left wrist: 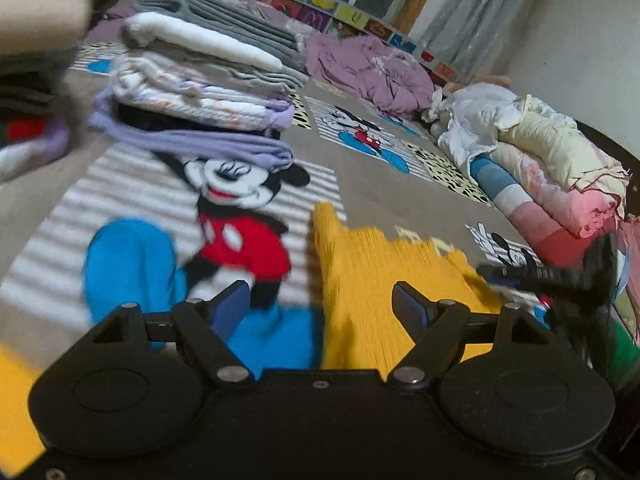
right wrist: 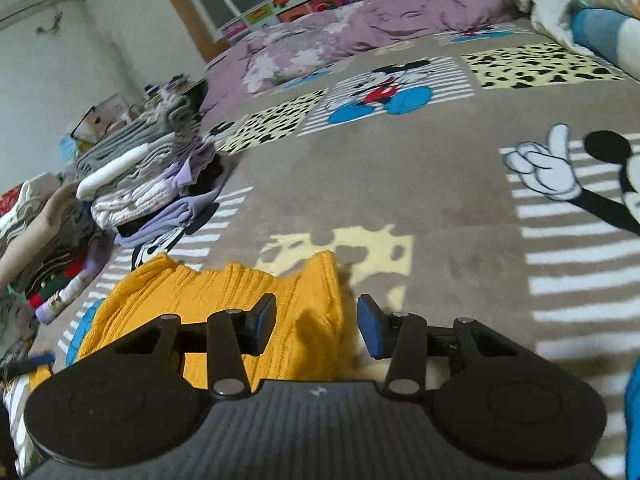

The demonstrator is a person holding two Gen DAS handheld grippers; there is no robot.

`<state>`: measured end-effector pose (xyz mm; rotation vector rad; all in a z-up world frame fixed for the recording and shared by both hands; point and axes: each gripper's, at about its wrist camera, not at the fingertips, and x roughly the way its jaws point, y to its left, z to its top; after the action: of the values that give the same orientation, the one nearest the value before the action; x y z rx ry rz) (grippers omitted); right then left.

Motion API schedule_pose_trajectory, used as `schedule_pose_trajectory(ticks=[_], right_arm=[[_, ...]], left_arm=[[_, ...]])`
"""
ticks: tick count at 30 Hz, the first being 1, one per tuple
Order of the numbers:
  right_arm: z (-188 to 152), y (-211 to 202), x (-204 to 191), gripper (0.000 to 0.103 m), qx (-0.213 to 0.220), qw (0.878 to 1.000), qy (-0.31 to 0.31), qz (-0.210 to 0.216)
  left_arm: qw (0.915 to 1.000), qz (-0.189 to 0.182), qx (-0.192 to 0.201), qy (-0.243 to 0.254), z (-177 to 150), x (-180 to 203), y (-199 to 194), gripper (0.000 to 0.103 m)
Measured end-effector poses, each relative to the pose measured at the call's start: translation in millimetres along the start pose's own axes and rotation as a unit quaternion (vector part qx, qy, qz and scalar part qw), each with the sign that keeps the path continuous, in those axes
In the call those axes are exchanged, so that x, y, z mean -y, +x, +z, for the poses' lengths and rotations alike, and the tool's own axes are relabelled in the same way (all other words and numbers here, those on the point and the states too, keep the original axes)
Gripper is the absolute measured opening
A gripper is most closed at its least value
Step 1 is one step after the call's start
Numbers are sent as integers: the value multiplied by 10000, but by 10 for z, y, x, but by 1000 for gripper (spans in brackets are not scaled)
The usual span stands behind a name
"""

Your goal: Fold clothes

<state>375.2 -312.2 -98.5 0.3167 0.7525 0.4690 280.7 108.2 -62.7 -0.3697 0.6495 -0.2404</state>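
Note:
A yellow knit garment (left wrist: 380, 276) (right wrist: 224, 296) lies flat on a grey Mickey Mouse blanket (left wrist: 240, 216) (right wrist: 400, 184). In the left wrist view my left gripper (left wrist: 322, 304) stands wide open just above the garment's left edge, and its blue pads touch nothing. In the right wrist view my right gripper (right wrist: 318, 324) is half open over the garment's right edge. The cloth lies between its fingers, but the right pad (right wrist: 370, 330) stands apart from it. A blurred black gripper (left wrist: 568, 276) shows at the garment's far side in the left wrist view.
A stack of folded clothes (left wrist: 200, 92) (right wrist: 152, 184) stands beyond the garment, with a second stack (left wrist: 28, 120) (right wrist: 52, 256) beside it and a person's arm (right wrist: 32, 232) over that one. A crumpled purple quilt (left wrist: 360, 68) (right wrist: 360, 20) lies at the back and rolled bedding (left wrist: 540, 152) on the right.

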Motion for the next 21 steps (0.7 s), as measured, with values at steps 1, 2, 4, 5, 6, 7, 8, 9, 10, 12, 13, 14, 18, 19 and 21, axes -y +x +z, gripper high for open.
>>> schedule_pose_trajectory(ticks=[1,2,4,5,6,7,8,9,10,12,13,14,18,19,21], right_arm=[[10,28,-8,46,-32,10000,-40,9],[17,54,-9,46,-60,10000,-71,8],[21,99,1,46,-108,9999,-111,3],[19,119,13,46,-131,9998,-117,13],[14,137,30,46,-144,9998,-102,31],[8,151,53,45,-150,9999,-55,62],[1,164,79,44,-154,9998,2,99],[-5,174,102,44,-153,9998,58,128],[-9,177,121,44,-145,9997,103,169],[-10,176,153,44,-117,9994,195,275],[1,176,161,44,-100,9992,224,318],[14,177,166,44,-83,9991,237,351],[29,225,192,44,-84,9987,284,417],[19,245,203,44,-101,9984,314,456],[-8,282,225,29,-125,9976,372,576]], left_arm=[[10000,-11,-61,-27,105,-8,106,77],[9999,-79,-149,-17,200,-7,213,76],[9995,-139,-270,28,355,3,417,71],[9991,-202,-368,65,428,7,534,71],[9986,-266,-444,97,477,12,627,67],[9982,-286,-508,134,513,16,711,67],[9978,-291,-574,174,547,19,798,67],[9973,-300,-636,200,570,15,874,66],[9968,-309,-696,221,589,9,944,64],[9953,-313,-861,315,607,-2,1076,59],[9946,-324,-929,338,607,-15,1122,53],[9939,-327,-991,350,606,-29,1164,51],[9909,-486,-1204,362,584,-92,1292,36],[9903,-524,-1227,378,574,-100,1309,30],[9898,-643,-1227,343,552,-115,1333,19]])
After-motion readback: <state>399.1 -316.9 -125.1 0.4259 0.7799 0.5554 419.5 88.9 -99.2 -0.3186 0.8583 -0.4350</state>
